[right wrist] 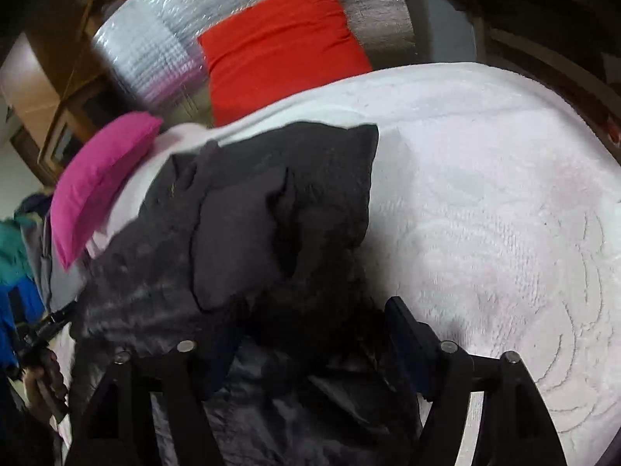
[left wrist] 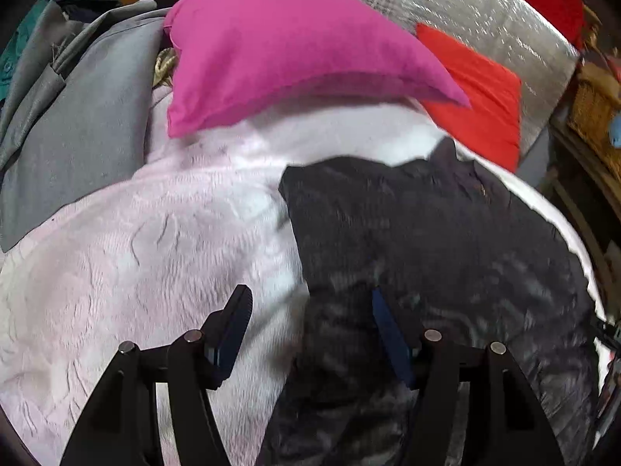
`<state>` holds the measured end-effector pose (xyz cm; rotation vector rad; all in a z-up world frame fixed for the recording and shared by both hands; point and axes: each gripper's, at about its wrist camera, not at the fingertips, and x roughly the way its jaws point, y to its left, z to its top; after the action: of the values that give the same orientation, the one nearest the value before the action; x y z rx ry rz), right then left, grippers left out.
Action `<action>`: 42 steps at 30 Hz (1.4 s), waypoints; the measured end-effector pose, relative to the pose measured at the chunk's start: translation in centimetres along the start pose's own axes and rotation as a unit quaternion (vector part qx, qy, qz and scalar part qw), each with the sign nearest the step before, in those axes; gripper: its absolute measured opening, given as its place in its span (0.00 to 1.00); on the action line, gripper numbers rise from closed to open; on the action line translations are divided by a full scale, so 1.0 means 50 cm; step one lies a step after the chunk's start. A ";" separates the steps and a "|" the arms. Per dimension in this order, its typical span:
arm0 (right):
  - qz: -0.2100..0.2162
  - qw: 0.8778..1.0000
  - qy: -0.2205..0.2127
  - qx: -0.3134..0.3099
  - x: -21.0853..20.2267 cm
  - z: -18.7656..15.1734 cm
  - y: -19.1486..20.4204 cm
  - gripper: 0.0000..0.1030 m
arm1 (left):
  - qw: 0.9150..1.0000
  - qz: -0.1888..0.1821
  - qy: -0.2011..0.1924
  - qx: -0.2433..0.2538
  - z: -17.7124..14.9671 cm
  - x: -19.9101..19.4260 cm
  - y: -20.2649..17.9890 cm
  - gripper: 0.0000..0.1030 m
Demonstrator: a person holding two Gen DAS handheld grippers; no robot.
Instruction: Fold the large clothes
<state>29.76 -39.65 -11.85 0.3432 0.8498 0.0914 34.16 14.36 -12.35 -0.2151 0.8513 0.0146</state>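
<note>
Two sets of tongs over a pale pink bedspread (left wrist: 155, 240), both released. Far left edge: heaped grey garment (left wrist: 77, 136). Next along, toward the head edge, magenta pillow (left wrist: 271, 50). Then left gripper (left wrist: 310, 295), jaws apart, one finger above bare bedspread, the other above the near edge of a crumpled dark garment (left wrist: 427, 233) lying mid-surface, pinching nothing. Right gripper (right wrist: 306, 322), jaws apart astride the same dark cloth, one finger partly hidden by folds, no squeeze visible. Right of that, at the head edge, red cushion (left wrist: 477, 97) against silver foil sheet (left wrist: 465, 7).
</note>
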 end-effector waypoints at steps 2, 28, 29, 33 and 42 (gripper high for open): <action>-0.010 1.000 0.012 -0.001 0.010 -0.002 -0.008 0.43 | 1.000 0.014 0.009 0.013 -0.009 0.008 -0.006 0.58; -0.043 0.991 0.014 0.125 -0.030 -0.002 -0.063 0.80 | 0.997 0.012 0.058 -0.055 -0.016 0.002 0.048 0.70; -0.036 0.991 0.008 0.129 -0.053 -0.008 -0.065 0.80 | 0.995 -0.004 0.061 -0.081 -0.020 -0.021 0.069 0.70; -0.008 0.995 0.001 0.102 -0.161 -0.066 -0.069 0.80 | 0.992 -0.033 0.055 -0.107 -0.086 -0.140 0.125 0.71; 0.100 0.987 0.038 0.119 -0.333 -0.350 -0.127 0.80 | 0.981 -0.109 0.059 -0.149 -0.380 -0.355 0.191 0.72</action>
<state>5.31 -44.67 -12.62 0.6532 0.9018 0.1914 7.34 21.32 -12.97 -0.5938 0.9376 -0.0766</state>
